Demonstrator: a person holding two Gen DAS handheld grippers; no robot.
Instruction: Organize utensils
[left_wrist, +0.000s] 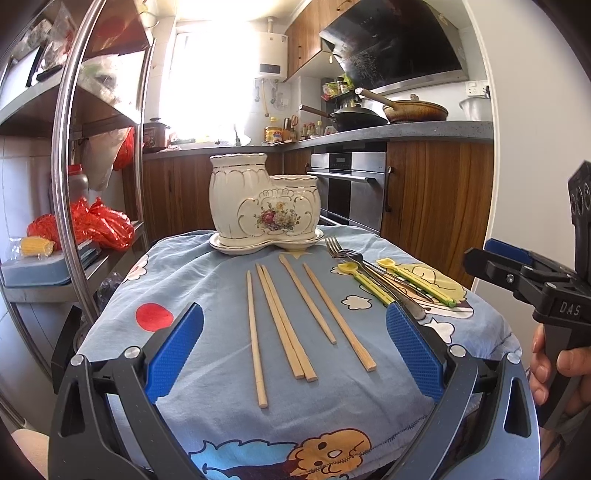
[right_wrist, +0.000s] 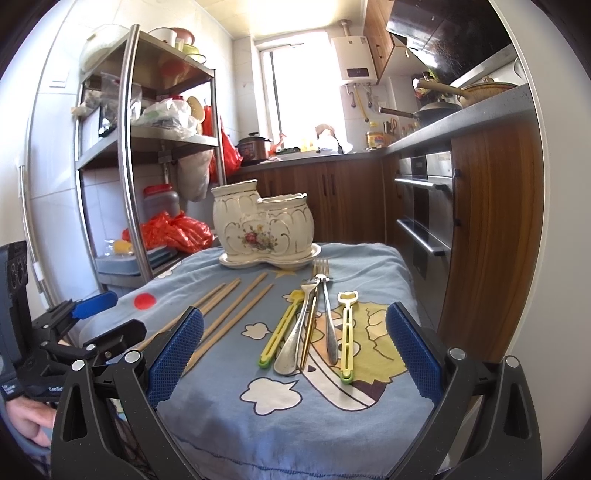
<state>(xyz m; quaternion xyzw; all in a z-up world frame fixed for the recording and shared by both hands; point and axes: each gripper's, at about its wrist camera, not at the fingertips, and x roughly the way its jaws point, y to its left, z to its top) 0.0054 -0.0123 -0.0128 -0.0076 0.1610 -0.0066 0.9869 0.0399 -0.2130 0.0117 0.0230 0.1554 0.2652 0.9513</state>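
White letters "DAS" stood on the black body of the right gripper (left_wrist: 524, 273), seen from the left wrist camera. In the right wrist view, small white lettering on the left gripper (right_wrist: 107, 314) body began "Gen" but was cut off; more print beside it was too small to read. Nothing else was legible.

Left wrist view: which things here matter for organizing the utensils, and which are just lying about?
For the job:
ceramic holder
wooden chopsticks
forks
yellow-green clips

Just lying about:
red plastic bags
woks
rice cooker
metal rack
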